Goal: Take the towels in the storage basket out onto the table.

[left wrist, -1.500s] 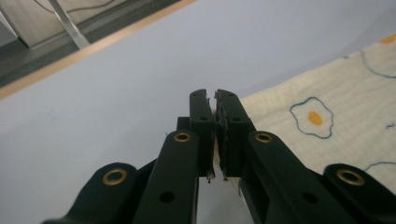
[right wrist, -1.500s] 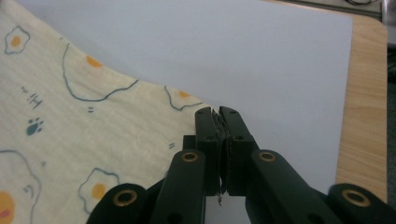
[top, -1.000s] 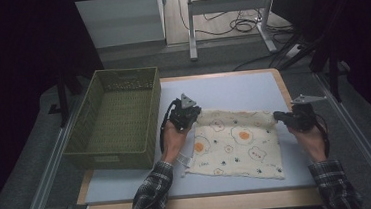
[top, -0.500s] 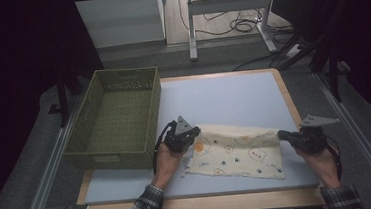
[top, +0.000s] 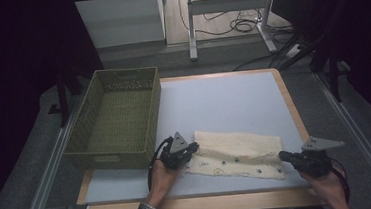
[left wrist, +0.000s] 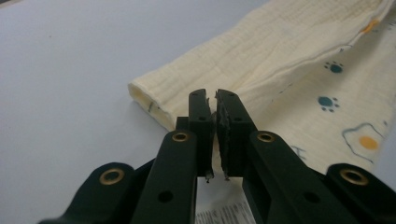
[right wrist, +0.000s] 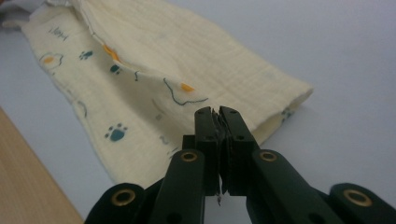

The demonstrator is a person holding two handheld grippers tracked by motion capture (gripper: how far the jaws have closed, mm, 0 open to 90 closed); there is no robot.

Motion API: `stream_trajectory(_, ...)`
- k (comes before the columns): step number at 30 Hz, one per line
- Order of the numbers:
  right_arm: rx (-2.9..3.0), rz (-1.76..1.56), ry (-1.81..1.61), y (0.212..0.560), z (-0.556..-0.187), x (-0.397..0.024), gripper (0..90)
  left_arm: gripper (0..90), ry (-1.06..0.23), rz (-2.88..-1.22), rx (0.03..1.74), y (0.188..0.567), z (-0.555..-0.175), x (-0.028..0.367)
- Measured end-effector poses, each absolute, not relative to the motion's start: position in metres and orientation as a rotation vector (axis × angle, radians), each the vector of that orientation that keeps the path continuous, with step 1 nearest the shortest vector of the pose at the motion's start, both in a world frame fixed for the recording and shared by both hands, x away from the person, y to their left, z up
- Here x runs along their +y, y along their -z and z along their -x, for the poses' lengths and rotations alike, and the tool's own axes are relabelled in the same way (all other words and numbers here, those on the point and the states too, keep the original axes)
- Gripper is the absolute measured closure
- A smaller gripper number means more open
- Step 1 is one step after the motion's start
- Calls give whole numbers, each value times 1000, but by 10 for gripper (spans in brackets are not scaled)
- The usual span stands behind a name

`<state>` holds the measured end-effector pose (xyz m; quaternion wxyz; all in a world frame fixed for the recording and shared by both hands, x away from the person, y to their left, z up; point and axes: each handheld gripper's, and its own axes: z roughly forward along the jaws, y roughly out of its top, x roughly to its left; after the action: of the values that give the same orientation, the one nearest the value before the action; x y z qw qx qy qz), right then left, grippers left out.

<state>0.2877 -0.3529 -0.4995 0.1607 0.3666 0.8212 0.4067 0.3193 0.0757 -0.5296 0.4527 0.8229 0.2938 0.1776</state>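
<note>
Cloth (top: 237, 153) sits folded over on the near half of the table (top: 223, 101), just right of the green basket (top: 117, 122). Left gripper (top: 191, 149) has its jaws pinched tight on the cloth's left end, and right gripper (top: 284, 156) is clamped the same way on the right end.
</note>
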Motion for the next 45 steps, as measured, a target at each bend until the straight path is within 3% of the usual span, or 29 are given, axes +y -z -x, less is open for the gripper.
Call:
stream_trajectory(21,2404,-1051,-1151,514,-258,-354,847,842,-372,-2035,680,530,-280,83)
stream_trajectory(24,2409,-1068,-1167,514,-255,-357,806,805,-349,-2045,677,531,-276,85)
stream_trajectory(28,2403,-1078,-1176,510,-250,-363,772,677,-336,-2036,703,531,-273,92)
stream_trajectory(32,2385,-1084,-1166,503,-247,-369,756,648,-309,-2013,713,526,-274,97)
stream_trajectory(41,2380,-1093,-1197,500,-257,-364,737,641,-266,-2144,681,538,-283,70)
stream_trajectory(45,2392,-1088,-1197,502,-259,-360,723,773,-300,-2193,679,542,-284,63)
